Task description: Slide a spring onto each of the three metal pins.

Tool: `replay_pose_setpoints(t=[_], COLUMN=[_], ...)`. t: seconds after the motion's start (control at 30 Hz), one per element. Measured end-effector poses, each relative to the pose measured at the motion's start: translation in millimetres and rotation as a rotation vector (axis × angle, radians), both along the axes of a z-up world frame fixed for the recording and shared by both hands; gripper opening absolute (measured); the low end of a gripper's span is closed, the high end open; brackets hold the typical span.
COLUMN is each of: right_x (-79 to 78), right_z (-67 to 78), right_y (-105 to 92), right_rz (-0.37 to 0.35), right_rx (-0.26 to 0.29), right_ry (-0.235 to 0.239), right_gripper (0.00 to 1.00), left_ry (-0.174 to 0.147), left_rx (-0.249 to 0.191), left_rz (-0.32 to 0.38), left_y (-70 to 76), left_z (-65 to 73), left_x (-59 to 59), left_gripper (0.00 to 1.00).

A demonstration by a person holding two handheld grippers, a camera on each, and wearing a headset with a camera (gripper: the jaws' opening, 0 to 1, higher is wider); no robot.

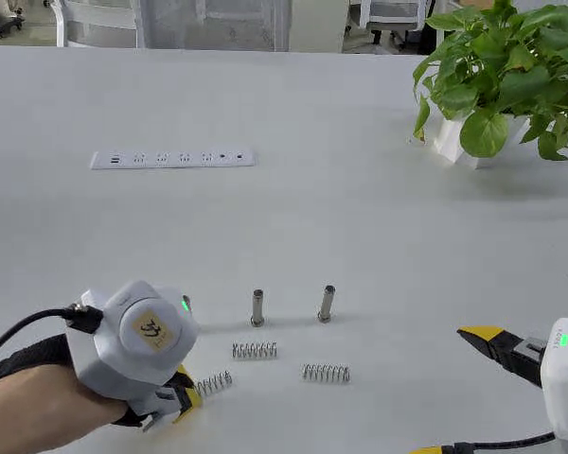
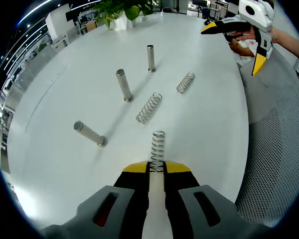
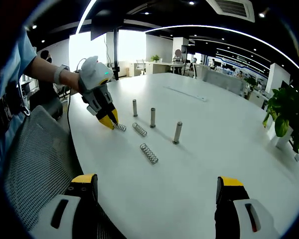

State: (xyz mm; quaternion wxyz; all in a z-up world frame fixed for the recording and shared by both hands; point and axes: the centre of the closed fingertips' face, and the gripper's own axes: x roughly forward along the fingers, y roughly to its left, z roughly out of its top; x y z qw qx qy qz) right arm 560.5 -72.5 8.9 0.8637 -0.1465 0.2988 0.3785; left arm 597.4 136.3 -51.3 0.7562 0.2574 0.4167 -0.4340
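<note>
Three metal pins stand upright in a row on the white table; two show plainly (image 1: 257,307) (image 1: 327,303), and the third (image 2: 89,133) is partly behind my left gripper's body in the head view. My left gripper (image 2: 157,167) (image 1: 185,395) is shut on the near end of one spring (image 2: 158,147) (image 1: 213,383), which lies on the table. Two loose springs (image 1: 255,350) (image 1: 326,373) lie in front of the pins. My right gripper (image 3: 158,181) (image 1: 454,392) hovers wide open off to the right, holding nothing.
A white power strip (image 1: 172,159) lies further back on the left. A potted green plant (image 1: 502,80) stands at the back right. The table edge and a grey mesh chair (image 3: 35,164) are close behind the grippers.
</note>
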Motion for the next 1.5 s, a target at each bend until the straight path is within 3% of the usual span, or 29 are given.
replay_pose_setpoints(t=[0.23,0.4,0.5,0.7,0.9,1.03,1.3,1.5], right_x=[0.4,-1.2,-0.5,-0.7,-2.6,-3.9,2.3,6.4], right_z=[2.1,0.7,1.1,1.2,-1.4,-1.6,9.3,15.3], right_y=[2.4,6.2,8.7,15.8,22.8,28.2,38.2,43.9], right_rz=[0.001,0.017,0.023,0.041,0.054,0.062,0.047,0.028], right_rx=[0.006,0.005,0.006,0.006,0.011,0.021,0.089,0.143], right_ry=[-0.006,0.001,0.001,0.002,0.010,0.019,0.020,0.036], right_gripper=[0.99,0.99,0.99,0.99,0.99,0.98,0.95,0.87], left_ry=[-0.035,-0.029,-0.044,-0.061,-0.072,-0.100,-0.126,-0.139], left_rx=[-0.078,-0.159,-0.160,-0.207,-0.306,-0.360,-0.482,-0.527], left_rz=[0.083,0.169,0.181,0.214,0.224,0.200,0.176,0.157], left_y=[2.6,5.5,9.3,9.8,-6.7,-20.7,-48.0,-62.0], left_z=[1.1,1.7,1.9,6.5,24.2,36.2,59.7,68.4], left_x=[0.5,2.3,2.9,0.4,-4.3,-7.2,-13.1,-14.9], left_gripper=[0.07,0.06,0.06,0.06,0.06,0.06,0.06,0.06])
